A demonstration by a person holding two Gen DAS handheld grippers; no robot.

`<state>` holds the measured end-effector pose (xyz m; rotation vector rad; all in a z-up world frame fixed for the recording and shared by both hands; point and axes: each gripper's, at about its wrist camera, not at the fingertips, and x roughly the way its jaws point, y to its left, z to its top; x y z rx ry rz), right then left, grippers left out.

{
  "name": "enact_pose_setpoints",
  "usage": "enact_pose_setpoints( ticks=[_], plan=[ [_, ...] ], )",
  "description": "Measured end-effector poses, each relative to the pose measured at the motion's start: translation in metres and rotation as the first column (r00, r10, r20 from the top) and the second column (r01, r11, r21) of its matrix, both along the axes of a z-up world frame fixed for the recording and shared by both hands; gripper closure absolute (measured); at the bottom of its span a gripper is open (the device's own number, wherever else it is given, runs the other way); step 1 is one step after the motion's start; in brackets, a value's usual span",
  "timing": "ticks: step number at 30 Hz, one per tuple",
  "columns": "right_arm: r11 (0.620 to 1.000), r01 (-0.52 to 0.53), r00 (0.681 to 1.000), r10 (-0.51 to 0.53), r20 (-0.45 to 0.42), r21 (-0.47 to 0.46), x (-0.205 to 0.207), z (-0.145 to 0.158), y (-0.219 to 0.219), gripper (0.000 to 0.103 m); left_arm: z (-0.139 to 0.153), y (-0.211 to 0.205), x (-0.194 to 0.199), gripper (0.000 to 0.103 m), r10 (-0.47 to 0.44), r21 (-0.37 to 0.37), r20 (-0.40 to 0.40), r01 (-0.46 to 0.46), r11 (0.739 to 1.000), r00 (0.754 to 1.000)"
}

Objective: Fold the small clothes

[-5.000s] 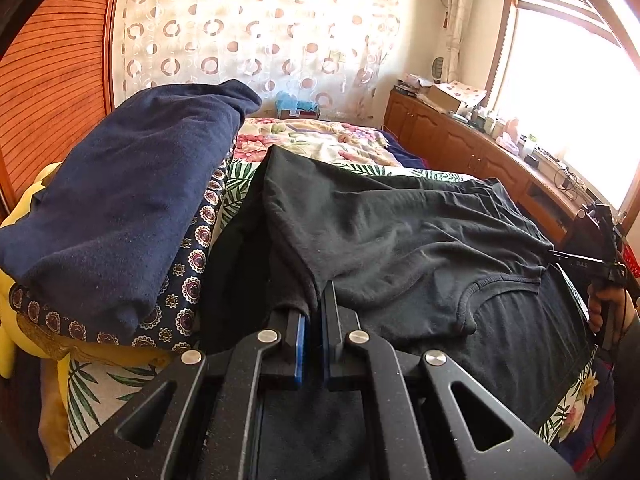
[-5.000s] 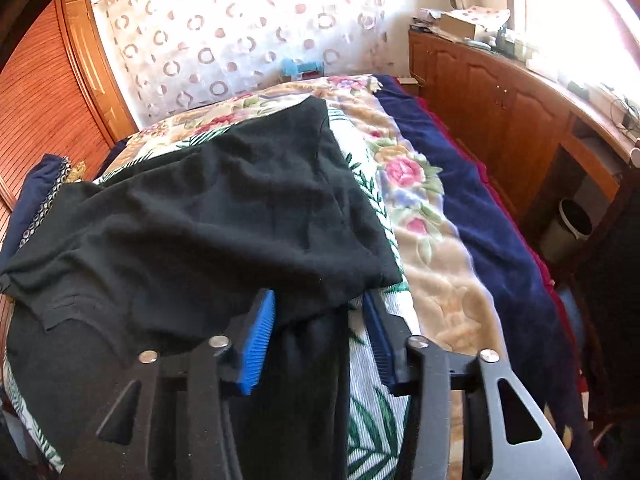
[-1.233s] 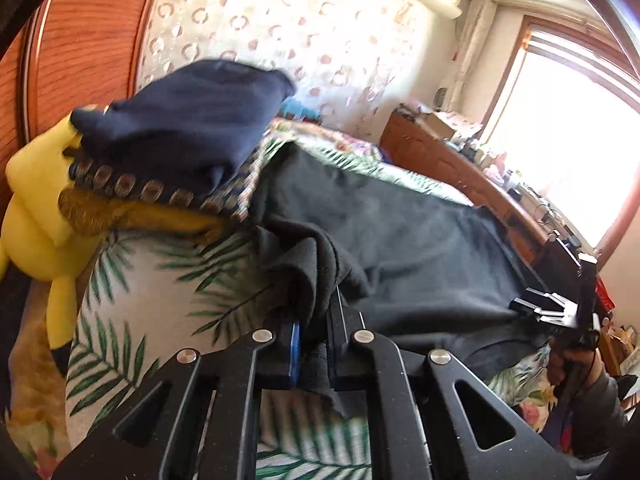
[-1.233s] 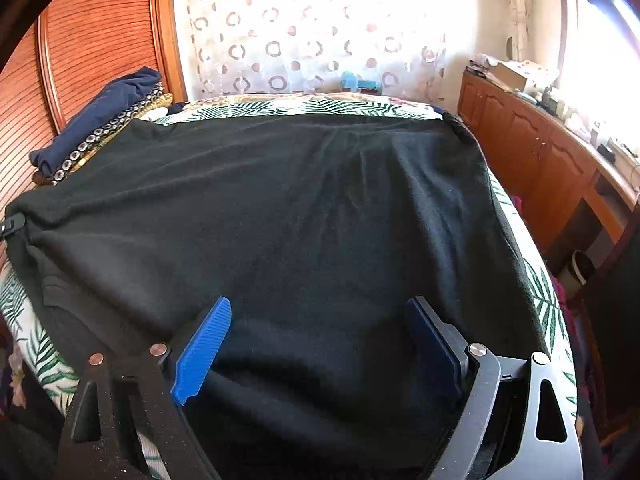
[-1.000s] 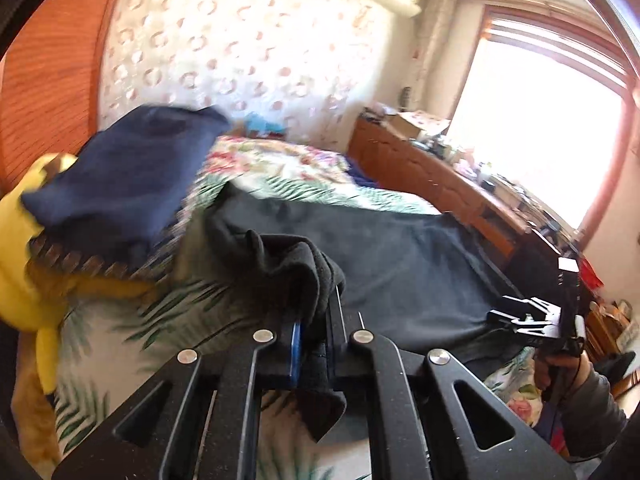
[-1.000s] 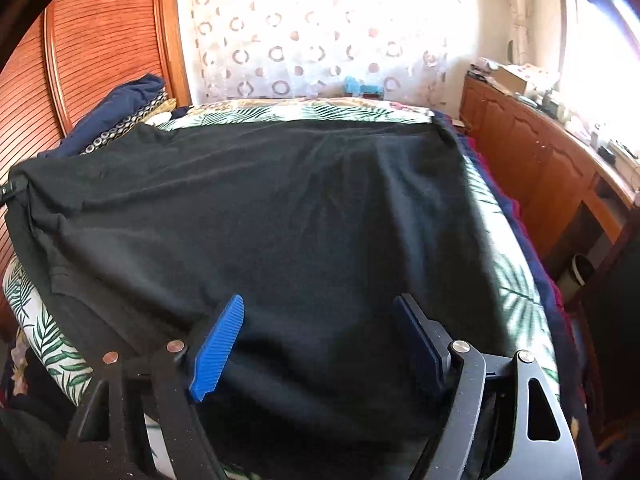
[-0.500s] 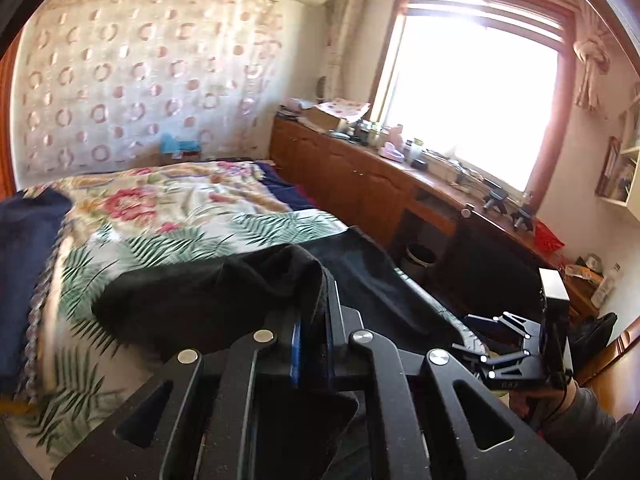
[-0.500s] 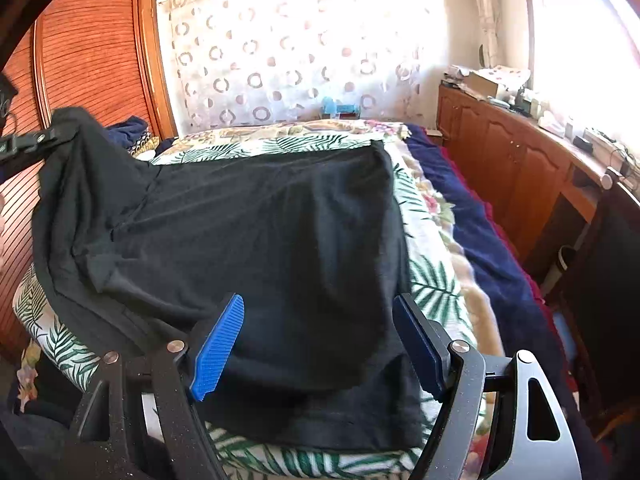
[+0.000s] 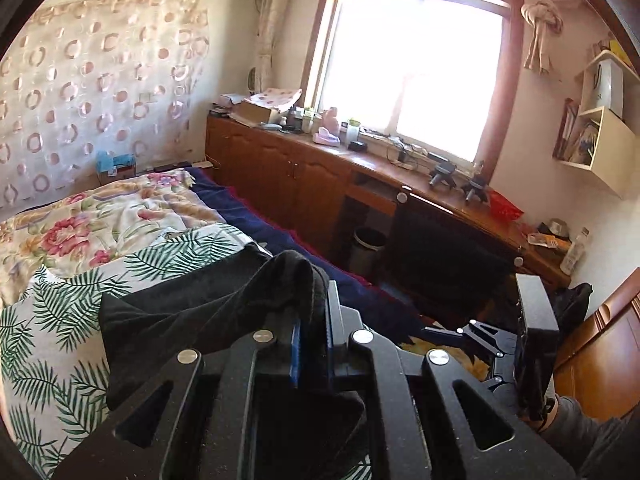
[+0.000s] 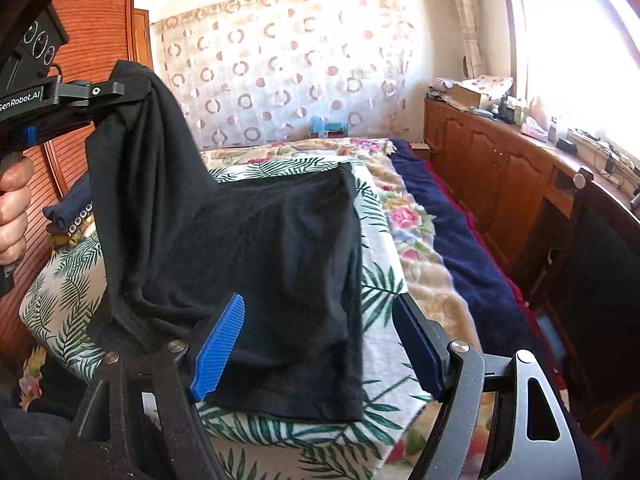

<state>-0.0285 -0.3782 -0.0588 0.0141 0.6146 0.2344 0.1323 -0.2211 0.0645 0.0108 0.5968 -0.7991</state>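
Gripping bunched edge of black garment [image 10: 256, 240], left gripper [image 9: 312, 340] jaws clamped tight on cloth, raised above bed [image 10: 384, 368]. Garment drapes from there onto leaf-print cover. Right gripper [image 10: 320, 344] jaws spread wide, nothing pinched, garment's near hem lying between fingers.

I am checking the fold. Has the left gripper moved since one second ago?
Yes. The left gripper, shut on the black garment, rose against the wooden wardrobe.

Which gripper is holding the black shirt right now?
The left gripper, shut on a bunched edge of the black shirt; the right gripper stands open, gripping nothing.
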Motion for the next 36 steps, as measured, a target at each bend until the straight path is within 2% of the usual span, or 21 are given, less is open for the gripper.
enact_pose_setpoints(
  ticks=[4, 7, 8, 10, 12, 14, 26, 31, 36],
  plan=[
    [1.000, 0.016, 1.000, -0.016, -0.007, 0.009, -0.003, -0.003, -0.007, 0.025, -0.012, -0.012, 0.004, 0.090, -0.007, 0.065, -0.043, 0.010, 0.998, 0.999],
    [1.000, 0.024, 1.000, -0.024, -0.014, 0.012, -0.005, -0.004, -0.009, 0.025, -0.014, -0.010, -0.001, 0.066, -0.009, 0.061, -0.037, 0.011, 0.998, 0.999],
    [1.000, 0.026, 1.000, -0.026, -0.015, 0.011, -0.006, -0.004, -0.010, 0.025, -0.015, -0.009, -0.003, 0.055, -0.003, 0.060, -0.033, 0.005, 0.998, 0.999],
    [1.000, 0.028, 0.999, -0.028, -0.018, 0.012, -0.006, -0.003, -0.011, 0.025, -0.014, -0.004, -0.005, 0.048, 0.004, 0.065, -0.019, -0.003, 0.998, 1.000],
    [0.999, 0.031, 0.999, -0.031, -0.018, 0.011, -0.006, 0.000, -0.011, 0.025, -0.015, 0.004, -0.007, 0.033, 0.023, 0.071, -0.004, -0.023, 0.997, 1.000],
    [1.000, 0.028, 0.999, -0.027, -0.017, 0.012, -0.003, 0.003, -0.011, 0.025, -0.017, 0.018, -0.008, 0.027, 0.053, 0.065, 0.004, -0.054, 0.996, 0.999],
    [0.999, -0.030, 0.999, 0.030, -0.019, -0.016, 0.013, 0.003, 0.004, 0.025, -0.055, 0.100, -0.010, 0.027, 0.243, 0.103, -0.025, -0.239, 0.966, 0.970],
    [0.997, -0.075, 0.997, 0.075, -0.010, -0.028, 0.022, 0.008, 0.023, 0.025, -0.060, 0.138, -0.017, 0.027, 0.322, 0.092, -0.031, -0.318, 0.944, 0.946],
    [0.991, -0.127, 0.992, 0.127, -0.002, -0.047, 0.034, 0.011, 0.047, 0.025, -0.059, 0.157, -0.024, 0.027, 0.389, 0.132, 0.012, -0.387, 0.912, 0.921]
  ],
)
